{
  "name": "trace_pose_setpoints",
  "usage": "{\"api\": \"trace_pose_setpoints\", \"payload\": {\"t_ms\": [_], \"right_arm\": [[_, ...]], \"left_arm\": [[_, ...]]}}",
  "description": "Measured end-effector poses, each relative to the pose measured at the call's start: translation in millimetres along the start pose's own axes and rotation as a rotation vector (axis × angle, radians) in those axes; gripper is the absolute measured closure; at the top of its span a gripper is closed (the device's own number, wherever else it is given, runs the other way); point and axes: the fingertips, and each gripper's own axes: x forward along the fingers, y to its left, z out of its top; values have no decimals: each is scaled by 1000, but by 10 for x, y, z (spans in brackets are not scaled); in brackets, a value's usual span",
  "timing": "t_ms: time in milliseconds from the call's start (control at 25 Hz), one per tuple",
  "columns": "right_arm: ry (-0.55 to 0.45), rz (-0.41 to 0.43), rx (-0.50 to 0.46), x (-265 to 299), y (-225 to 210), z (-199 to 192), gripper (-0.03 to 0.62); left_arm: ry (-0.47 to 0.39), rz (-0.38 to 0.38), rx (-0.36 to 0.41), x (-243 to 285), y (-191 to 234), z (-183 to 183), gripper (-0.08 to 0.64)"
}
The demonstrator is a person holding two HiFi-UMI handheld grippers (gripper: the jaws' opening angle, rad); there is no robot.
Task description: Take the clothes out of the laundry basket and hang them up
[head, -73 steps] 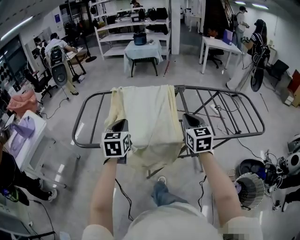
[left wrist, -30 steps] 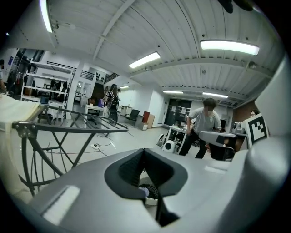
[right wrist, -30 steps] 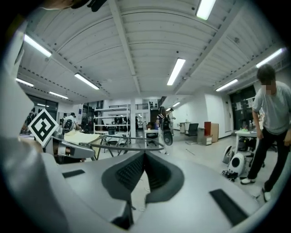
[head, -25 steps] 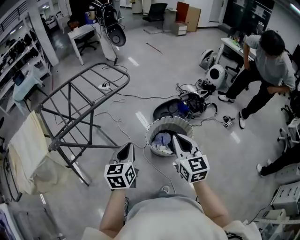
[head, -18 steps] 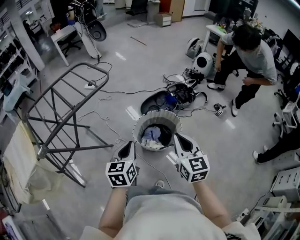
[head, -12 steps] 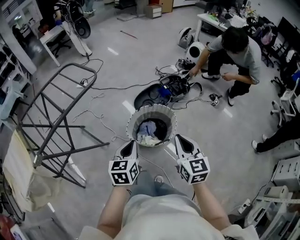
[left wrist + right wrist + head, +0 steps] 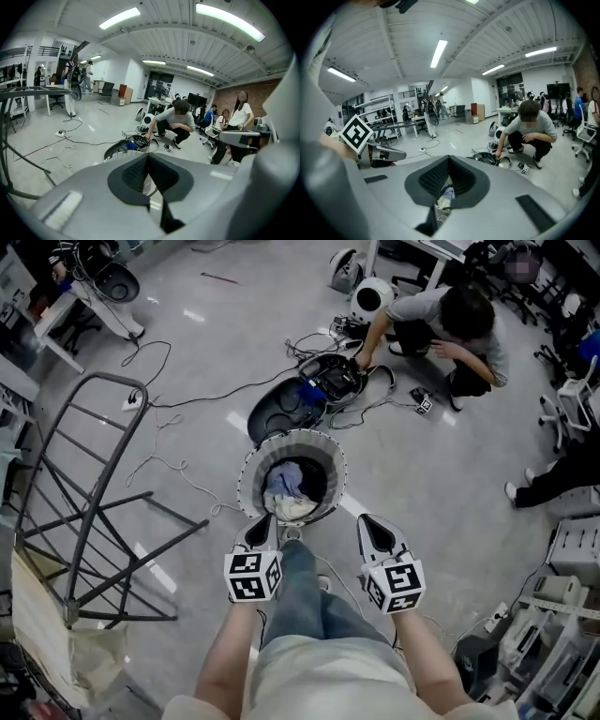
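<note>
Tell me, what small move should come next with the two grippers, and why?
Probably open the right gripper and lower it into the laundry basket. It and the left gripper are both shut and empty, held just short of the rim. The clothes lie inside, not yet touched.

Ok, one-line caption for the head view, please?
Left claw and right claw, both shut and empty, hover by the basket of clothes; rack at left.

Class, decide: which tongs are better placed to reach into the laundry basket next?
Probably left: left tongs sit at the near rim of the laundry basket; right tongs are off to its side.
</note>
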Motion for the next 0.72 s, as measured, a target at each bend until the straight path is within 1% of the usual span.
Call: {"api": "trace_pose_setpoints", "payload": {"t_ms": [200, 360, 520, 720], "right_arm": [[84, -19, 26, 490, -74, -290, 591], [143, -43, 55, 862, -199, -603, 591], [197, -68, 74, 1189, -303, -983, 591], [256, -85, 95, 1604, -426, -1475, 591]], "left_arm": [[101, -29, 1, 566, 282, -213, 548], [175, -43, 0, 1070, 508, -480, 548], [242, -56, 9, 1552, 712, -817, 548], [338, -63, 13, 2142, 966, -1331, 548]]}}
